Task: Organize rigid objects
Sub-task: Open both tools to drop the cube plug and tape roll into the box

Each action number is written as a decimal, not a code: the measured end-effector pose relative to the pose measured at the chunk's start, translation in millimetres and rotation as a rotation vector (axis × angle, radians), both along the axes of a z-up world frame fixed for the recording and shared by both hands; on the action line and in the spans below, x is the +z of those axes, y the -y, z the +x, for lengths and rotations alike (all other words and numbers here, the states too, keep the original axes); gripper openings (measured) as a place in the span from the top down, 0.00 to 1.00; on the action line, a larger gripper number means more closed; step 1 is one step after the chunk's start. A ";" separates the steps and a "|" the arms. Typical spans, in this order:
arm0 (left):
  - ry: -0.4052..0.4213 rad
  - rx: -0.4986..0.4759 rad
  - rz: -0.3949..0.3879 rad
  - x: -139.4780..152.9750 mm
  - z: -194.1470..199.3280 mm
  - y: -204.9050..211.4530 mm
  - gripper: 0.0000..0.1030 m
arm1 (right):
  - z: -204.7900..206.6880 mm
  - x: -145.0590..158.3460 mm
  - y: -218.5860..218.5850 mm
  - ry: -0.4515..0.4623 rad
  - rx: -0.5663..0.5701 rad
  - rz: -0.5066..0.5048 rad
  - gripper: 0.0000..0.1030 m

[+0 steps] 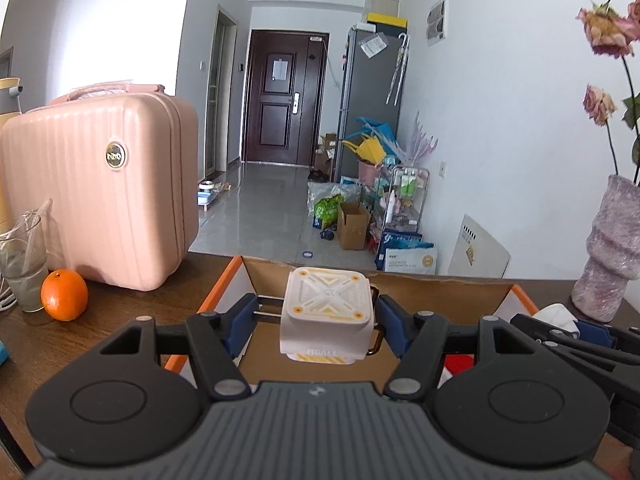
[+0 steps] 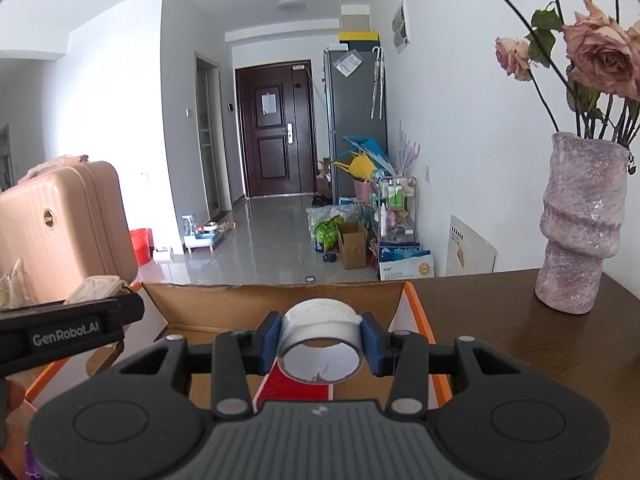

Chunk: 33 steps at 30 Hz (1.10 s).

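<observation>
Left wrist view shows the left gripper (image 1: 329,316) clamped on a white cube gadget (image 1: 326,312) with yellow trim, its blue pads pressing the two side faces, held above the open cardboard box (image 1: 440,292) on the brown table (image 1: 132,308). Right wrist view shows the right gripper (image 2: 321,338) closed around a roll of tape (image 2: 322,344), pads on the outer rim at opposite sides, the roll's hole facing the camera, also over the cardboard box, with a red item (image 2: 296,388) lying on the box floor beneath. The cube looks hard-shelled and fairly light, with smooth plastic sides that could slip; gripping the flat side faces squarely, as now, seems the safest hold. A metal loop (image 1: 376,336) juts out near the right-hand pad, which might make the grip uneven. The tape roll is stiff across its rim and light, though its glossy surface may slide, so a hold across the full width suits it. Both likely need only a gentle lowering into the box
</observation>
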<state>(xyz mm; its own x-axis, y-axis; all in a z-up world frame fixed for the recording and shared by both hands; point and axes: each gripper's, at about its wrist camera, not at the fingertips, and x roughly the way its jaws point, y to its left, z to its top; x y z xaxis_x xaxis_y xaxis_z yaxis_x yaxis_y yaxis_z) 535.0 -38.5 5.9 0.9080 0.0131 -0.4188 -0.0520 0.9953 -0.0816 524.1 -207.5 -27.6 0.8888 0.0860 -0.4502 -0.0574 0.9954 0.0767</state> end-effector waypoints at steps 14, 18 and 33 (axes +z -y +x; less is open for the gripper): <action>-0.016 0.040 0.020 1.7 0.7 -11.0 0.00 | 3.9 -5.8 11.2 -0.058 -0.054 0.016 0.09; -0.035 0.059 0.018 1.7 3.0 -16.4 0.00 | 2.9 -5.4 11.6 -0.052 -0.057 0.012 0.01; -0.053 0.075 0.024 5.2 0.4 -18.3 0.00 | -0.7 -1.8 7.4 -0.063 -0.046 -0.001 0.00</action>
<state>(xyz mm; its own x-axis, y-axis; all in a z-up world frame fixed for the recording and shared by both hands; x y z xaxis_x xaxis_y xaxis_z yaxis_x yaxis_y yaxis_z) 535.4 -20.1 11.1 0.8808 0.0909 -0.4647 -0.1301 0.9901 -0.0529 523.4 -215.0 -29.5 0.8618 0.0451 -0.5052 -0.0068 0.9970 0.0774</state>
